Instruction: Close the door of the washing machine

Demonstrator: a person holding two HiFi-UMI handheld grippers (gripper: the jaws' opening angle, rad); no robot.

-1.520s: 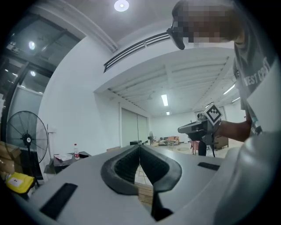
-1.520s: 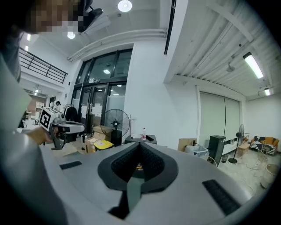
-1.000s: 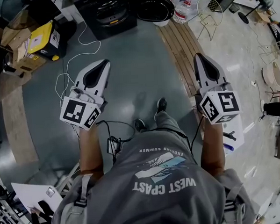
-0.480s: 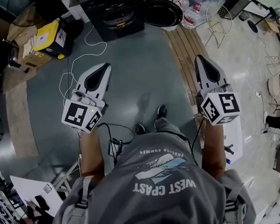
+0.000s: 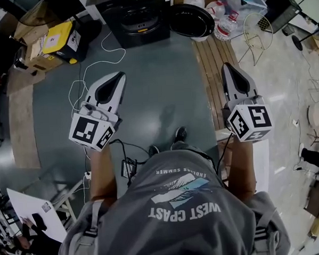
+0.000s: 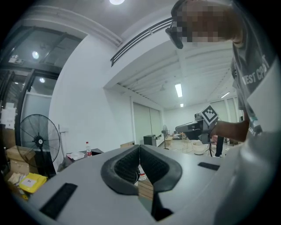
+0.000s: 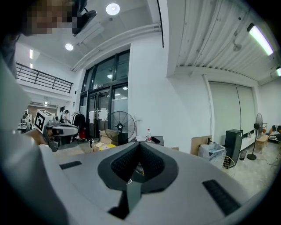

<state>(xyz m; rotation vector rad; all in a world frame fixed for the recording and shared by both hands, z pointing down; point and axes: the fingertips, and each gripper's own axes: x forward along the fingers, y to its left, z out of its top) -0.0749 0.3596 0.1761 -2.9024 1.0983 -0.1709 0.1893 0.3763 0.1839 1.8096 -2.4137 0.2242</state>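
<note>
In the head view the black washing machine stands at the top of the picture, on the far side of the grey floor. Its round dark door hangs swung open to the machine's right. My left gripper and my right gripper are held out level in front of the person, well short of the machine. Both are shut, with nothing between the jaws. The left gripper view shows its jaws pressed together and the right gripper off to the side. The right gripper view likewise shows closed jaws.
Cardboard boxes and a yellow box lie left of the machine. A white cable runs across the floor. Wooden planks, water bottles and a wire frame sit to the right. A standing fan is nearby.
The person has walked forward: the washing machine and its open door have come lower and nearer in the head view. Both grippers stayed shut and held out as before.
</note>
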